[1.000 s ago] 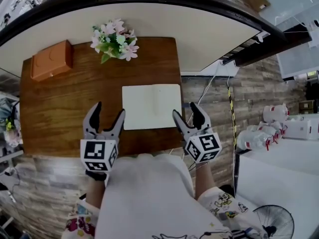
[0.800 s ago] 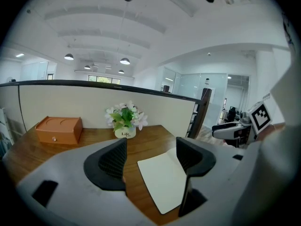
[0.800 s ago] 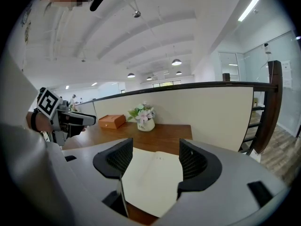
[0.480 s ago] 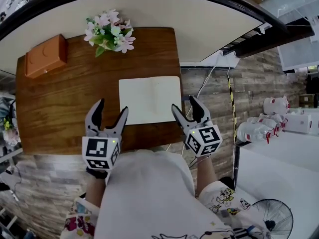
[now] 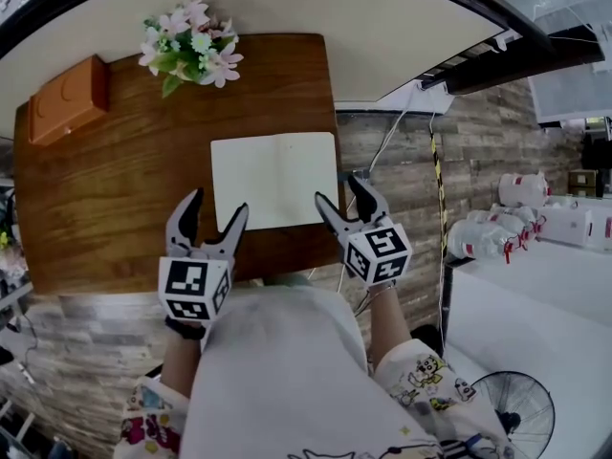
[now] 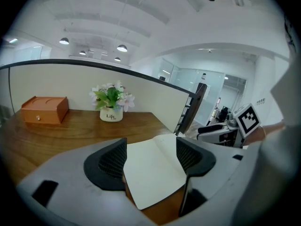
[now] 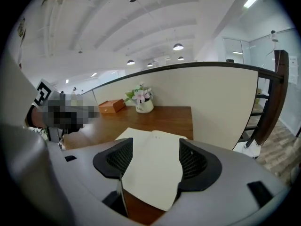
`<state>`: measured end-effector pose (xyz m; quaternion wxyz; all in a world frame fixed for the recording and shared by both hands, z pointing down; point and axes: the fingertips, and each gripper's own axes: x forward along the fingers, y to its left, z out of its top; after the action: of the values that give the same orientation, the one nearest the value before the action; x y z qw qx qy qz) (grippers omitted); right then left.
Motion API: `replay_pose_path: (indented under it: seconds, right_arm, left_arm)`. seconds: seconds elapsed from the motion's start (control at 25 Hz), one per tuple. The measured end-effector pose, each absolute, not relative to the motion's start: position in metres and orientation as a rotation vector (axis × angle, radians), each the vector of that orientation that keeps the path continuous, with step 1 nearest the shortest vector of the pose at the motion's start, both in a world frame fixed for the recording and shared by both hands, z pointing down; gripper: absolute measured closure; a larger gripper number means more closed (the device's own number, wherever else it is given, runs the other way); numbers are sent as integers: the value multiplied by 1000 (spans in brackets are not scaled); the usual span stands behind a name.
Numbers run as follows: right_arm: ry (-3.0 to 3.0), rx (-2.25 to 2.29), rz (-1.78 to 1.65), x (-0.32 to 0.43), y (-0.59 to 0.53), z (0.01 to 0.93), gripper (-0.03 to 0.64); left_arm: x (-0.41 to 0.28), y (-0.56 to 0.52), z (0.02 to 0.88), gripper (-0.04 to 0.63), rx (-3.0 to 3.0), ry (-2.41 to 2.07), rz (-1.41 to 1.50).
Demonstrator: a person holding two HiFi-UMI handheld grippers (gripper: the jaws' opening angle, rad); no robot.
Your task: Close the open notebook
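An open notebook [image 5: 274,180] with blank cream pages lies flat on the wooden desk [image 5: 115,189], towards its right side. My left gripper [image 5: 212,210] is open, hovering just off the notebook's near left corner. At the near right corner my right gripper [image 5: 342,199] is open too, and nothing sits between its fingers. The left gripper view has the notebook [image 6: 155,166] straight ahead between the open jaws. In the right gripper view the pages [image 7: 153,161] lie ahead of the open jaws as well.
A white pot of pink flowers [image 5: 188,46] stands at the desk's far edge, with an orange box [image 5: 65,111] at the far left. A curved cream partition [image 5: 382,36] rises behind the desk. Cables [image 5: 382,151] hang off the right edge over wood-look flooring.
Both grippers have moved closer to the notebook's near corners, the right one shifting left and forward. The view has drifted, so the desk sits further left in frame. The notebook is unmoved.
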<state>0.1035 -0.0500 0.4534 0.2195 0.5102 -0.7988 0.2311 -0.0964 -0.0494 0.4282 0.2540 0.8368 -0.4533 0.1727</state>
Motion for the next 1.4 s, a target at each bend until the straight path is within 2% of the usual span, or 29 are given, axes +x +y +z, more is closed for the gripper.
replay_pose_path:
  seconds: [0.84,1.4]
  right_arm:
    - [-2060,1268,775,117,-43,535,345]
    - [-1963,1185,840,124,-39,564,345]
  left_arm:
    - [-48,-6,485,291,2143,-1019,474]
    - [-29,15,496,291,2039,-917,349]
